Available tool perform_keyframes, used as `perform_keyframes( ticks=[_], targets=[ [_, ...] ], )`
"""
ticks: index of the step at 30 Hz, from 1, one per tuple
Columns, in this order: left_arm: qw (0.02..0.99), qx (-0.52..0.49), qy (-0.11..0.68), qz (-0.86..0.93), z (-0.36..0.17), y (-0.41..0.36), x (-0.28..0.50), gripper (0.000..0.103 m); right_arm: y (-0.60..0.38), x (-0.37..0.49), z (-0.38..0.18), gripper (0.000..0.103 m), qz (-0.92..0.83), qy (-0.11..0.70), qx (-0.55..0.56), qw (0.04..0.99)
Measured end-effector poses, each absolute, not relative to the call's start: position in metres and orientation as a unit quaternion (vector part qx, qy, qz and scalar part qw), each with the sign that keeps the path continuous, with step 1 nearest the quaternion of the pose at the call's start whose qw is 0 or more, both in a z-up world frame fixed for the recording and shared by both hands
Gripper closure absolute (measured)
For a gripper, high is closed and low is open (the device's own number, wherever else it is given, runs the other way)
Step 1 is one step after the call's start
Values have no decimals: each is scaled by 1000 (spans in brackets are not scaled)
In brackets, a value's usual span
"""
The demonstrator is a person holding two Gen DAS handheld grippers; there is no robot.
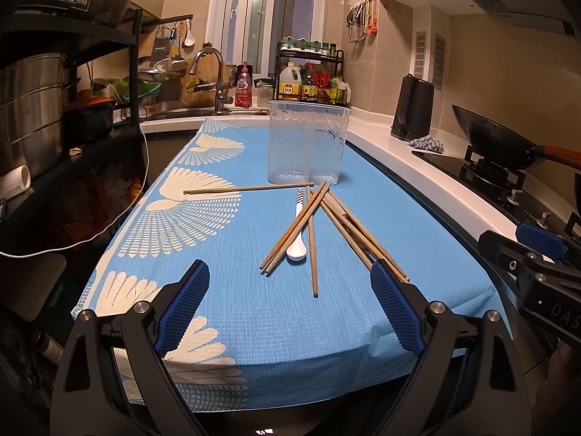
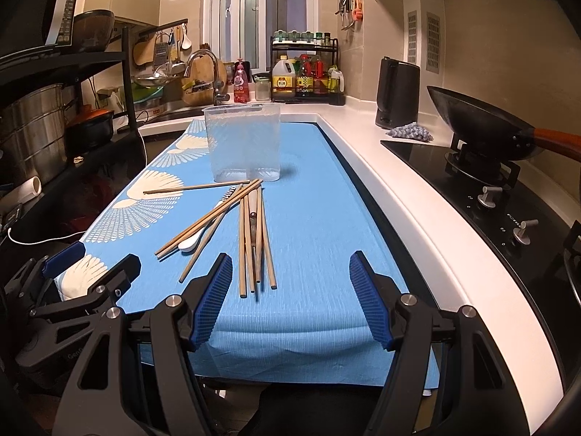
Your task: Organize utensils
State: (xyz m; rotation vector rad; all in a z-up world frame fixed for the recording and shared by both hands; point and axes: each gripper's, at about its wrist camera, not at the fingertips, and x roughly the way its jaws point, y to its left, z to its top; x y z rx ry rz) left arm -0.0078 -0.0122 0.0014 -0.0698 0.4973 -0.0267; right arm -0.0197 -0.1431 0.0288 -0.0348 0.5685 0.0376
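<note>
**Two open grippers before scattered utensils**

Nearest, the left gripper (image 1: 290, 283) and right gripper (image 2: 290, 272) are held with jaws spread wide, nothing between them. Just beyond, wooden chopsticks (image 1: 319, 225) are scattered in a loose crossed pile on the blue-clothed tabletop (image 1: 254, 319), with a white spoon (image 1: 298, 245) lying among them. Farther back, a clear plastic container (image 1: 307, 141) is seen standing upright.

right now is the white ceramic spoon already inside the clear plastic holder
No, the white ceramic spoon lies on the blue patterned cloth among the wooden chopsticks, in front of the clear plastic holder.
</note>
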Motion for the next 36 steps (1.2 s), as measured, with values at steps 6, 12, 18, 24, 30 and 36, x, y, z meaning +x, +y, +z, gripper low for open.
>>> perform_keyframes(
  ticks=[6,12,18,24,30,36],
  targets=[
    [971,-28,237,-9,6,-12,-11,15,-144,-19,28,36,19,275,-13,961],
    [972,-27,235,-4,8,-10,-14,15,-144,-21,30,41,21,267,-11,963],
    [972,-25,233,-2,10,-8,-15,15,-140,-22,31,48,32,264,-8,964],
    [972,-22,234,-2,10,-7,-17,15,-138,-20,32,48,33,264,-7,964],
    [971,-32,237,-4,6,-2,-12,15,-134,-9,25,48,37,275,-7,961],
    [969,-36,245,-12,-2,1,-4,15,-126,7,18,48,43,289,-7,956]
  ],
)
